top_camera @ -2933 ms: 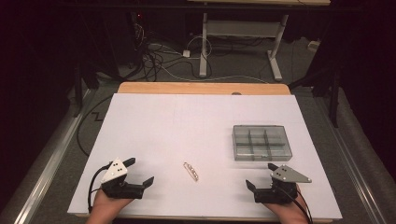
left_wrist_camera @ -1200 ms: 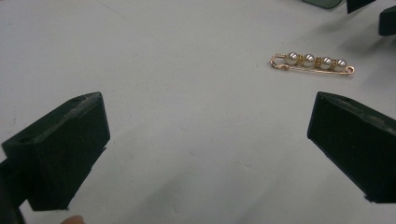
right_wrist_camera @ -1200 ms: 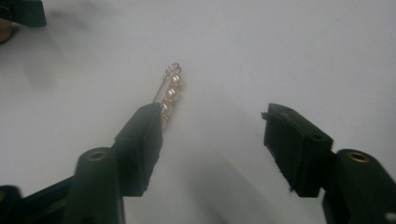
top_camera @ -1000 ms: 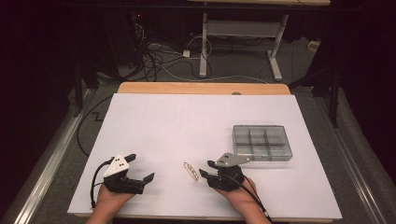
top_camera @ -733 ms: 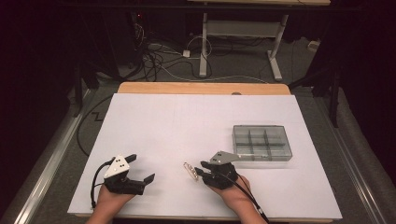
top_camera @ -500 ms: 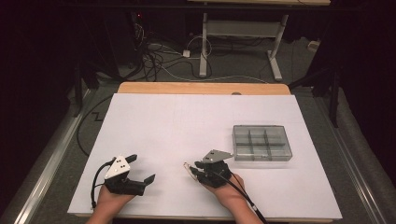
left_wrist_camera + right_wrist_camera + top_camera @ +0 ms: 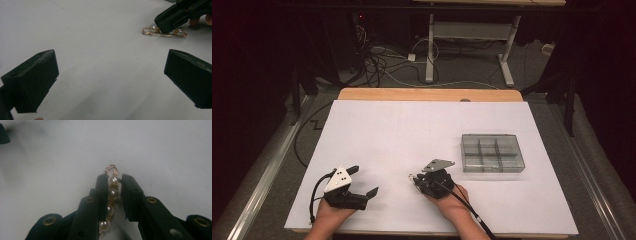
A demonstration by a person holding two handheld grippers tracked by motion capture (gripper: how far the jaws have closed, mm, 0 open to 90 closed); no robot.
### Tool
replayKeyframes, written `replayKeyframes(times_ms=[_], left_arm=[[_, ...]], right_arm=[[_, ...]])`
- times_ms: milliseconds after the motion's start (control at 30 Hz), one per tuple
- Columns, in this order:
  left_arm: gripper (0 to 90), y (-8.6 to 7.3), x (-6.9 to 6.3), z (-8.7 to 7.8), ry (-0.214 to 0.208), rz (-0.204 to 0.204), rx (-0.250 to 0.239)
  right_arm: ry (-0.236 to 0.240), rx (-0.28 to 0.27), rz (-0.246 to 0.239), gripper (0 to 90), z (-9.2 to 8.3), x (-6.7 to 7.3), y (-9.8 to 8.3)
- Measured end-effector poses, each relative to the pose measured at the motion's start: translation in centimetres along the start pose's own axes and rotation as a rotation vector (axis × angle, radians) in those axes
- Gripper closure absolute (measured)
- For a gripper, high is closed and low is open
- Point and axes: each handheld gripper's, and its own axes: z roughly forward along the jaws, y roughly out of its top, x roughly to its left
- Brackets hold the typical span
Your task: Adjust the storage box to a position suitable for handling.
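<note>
Evidently the pearl brooch pin (image 7: 110,200), lying on the white table (image 7: 412,130) between the right gripper (image 7: 111,195) pads, is judged light, stiff and delicate; its gold bar should be taken mid-length. Jaws have just been closing around it, not visibly clamped; earlier the gripper was beside the compartment box (image 7: 492,153); the left gripper (image 7: 362,181) is held apart.

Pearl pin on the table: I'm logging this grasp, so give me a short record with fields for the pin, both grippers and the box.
pin: gold pin with pearls, lying flat on the white table
right gripper: jaws have just been closing, one on each side of the pin, small gap at the right jaw
left gripper: open, holding nothing, apart from the pin
box: clear compartment box, to the right of the right gripper
</note>
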Motion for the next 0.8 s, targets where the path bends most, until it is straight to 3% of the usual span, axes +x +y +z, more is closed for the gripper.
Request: replayKeyframes(times_ms=[300,433,600,800], left_arm=[[0.0,0.0,0.0,0.0,0.000,0.000,-0.001],[0.0,0.0,0.0,0.0,0.000,-0.002,-0.004],[0.0,0.0,0.0,-0.1,0.000,-0.002,-0.006],[0.0,0.0,0.0,-0.1,0.000,-0.004,-0.007]], right_arm=[[-0.020,0.010,-0.028,80.1,0.2,0.3,-0.1],[-0.012,0.000,-0.019,80.4,0.1,0.2,-0.1],[0.014,-0.058,-0.005,80.5,-1.4,-0.1,0.3],[0.024,-0.076,-0.018,80.5,-2.7,-0.1,0.1]])
